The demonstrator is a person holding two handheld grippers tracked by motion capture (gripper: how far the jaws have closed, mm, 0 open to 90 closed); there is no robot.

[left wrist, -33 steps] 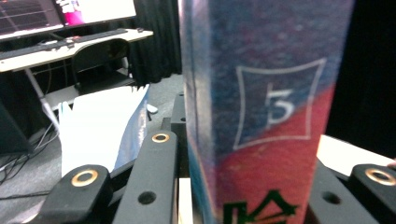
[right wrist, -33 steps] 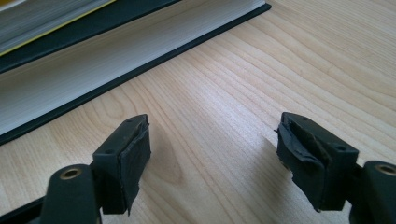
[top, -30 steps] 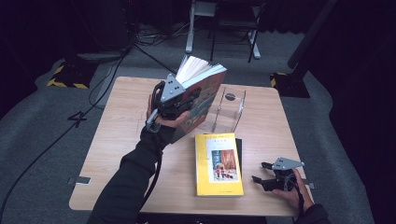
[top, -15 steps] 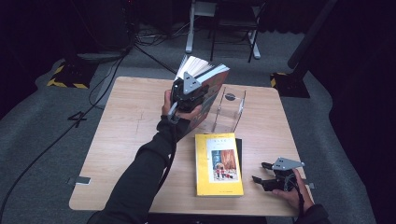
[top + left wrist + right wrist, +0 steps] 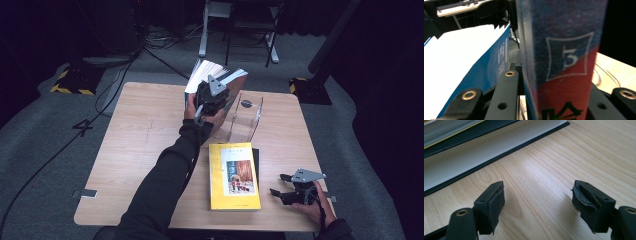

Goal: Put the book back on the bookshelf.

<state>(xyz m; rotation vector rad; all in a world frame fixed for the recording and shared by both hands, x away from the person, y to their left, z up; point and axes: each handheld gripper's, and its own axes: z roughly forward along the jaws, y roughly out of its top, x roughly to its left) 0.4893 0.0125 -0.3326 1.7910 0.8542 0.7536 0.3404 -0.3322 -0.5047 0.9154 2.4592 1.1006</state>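
A: Left gripper [image 5: 210, 97] sits at roughly 12 o'clock on the wooden table [image 5: 135, 145], raised above the surface; its jaws are clamped on a thick book [image 5: 235, 80]. The left gripper view confirms it: the blue-and-red spine [image 5: 564, 62] with a boxed "5" stands between the two black jaws, pressed on both sides; the white page block [image 5: 459, 62] fans out toward 9 o'clock of that view.

B: Attitude of the book?

A: Tilted, page edges up and toward 11 o'clock in the high view; the cover faces 3 o'clock; it hangs just beside a clear acrylic bookend [image 5: 245, 120], which stands upright at the table's 1 o'clock. Whether book and bookend touch cannot be told from these frames.

B: Right gripper?

A: Right gripper [image 5: 282, 185] is at 5 o'clock on the table, held low in the person's right hand [image 5: 312, 207]; jaws stand apart with nothing between them. The right gripper view shows both worn pads [image 5: 496, 202] just over bare wood grain; contact with the table is not clear.

B: Other items?

A: A yellow book [image 5: 234, 176] lies flat at 6 o'clock, stacked on a dark-covered book [image 5: 486, 152] whose edge peeks out at 3 o'clock of it; the stack is near the right gripper, not touching. The person's left sleeve [image 5: 165, 185] runs from 7 o'clock up to the left gripper.
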